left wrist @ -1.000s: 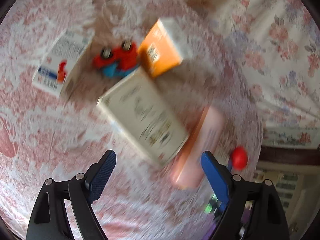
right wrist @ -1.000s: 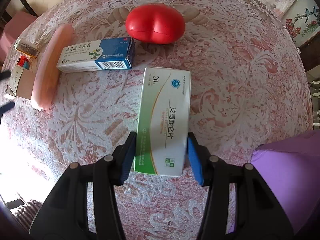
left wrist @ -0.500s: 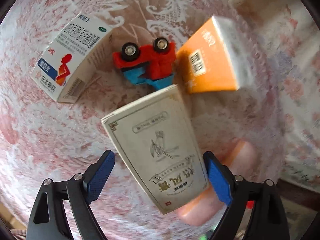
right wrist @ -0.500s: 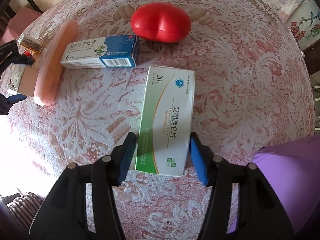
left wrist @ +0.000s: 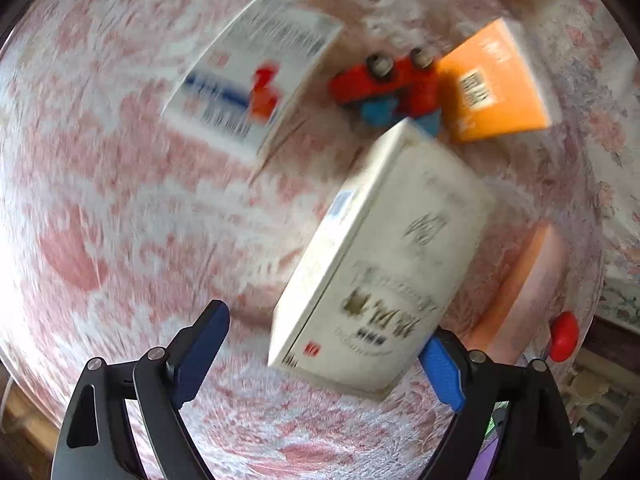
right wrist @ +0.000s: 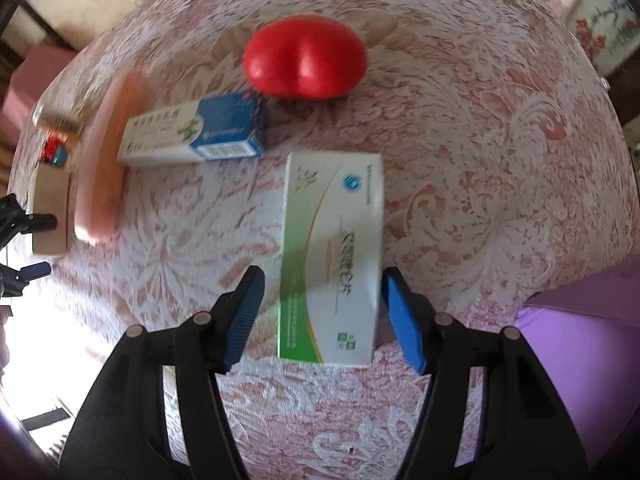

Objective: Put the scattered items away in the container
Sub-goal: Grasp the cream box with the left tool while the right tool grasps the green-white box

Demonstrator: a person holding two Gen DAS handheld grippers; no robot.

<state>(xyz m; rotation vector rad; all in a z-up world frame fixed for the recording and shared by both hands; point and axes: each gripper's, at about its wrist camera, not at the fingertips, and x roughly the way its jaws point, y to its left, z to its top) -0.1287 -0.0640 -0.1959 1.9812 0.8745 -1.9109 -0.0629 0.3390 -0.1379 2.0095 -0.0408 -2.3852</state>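
The left gripper (left wrist: 324,332) and right gripper (right wrist: 322,280) are each held with jaws apart astride a box on the round table (right wrist: 480,160).

A cream box (left wrist: 392,264) is straddled by the left and a green-and-white medicine box (right wrist: 332,256) by the right, neither clamped. Toward the far edge, a red heart-shaped thing (right wrist: 306,62), a pink oblong piece (right wrist: 104,168), a blue-and-white carton (right wrist: 196,134), a white box (left wrist: 252,80), an orange box (left wrist: 496,84) and a toy car (left wrist: 392,80) are seen loose on the cloth. No container can be identified for certain, and nothing is seen gathered.
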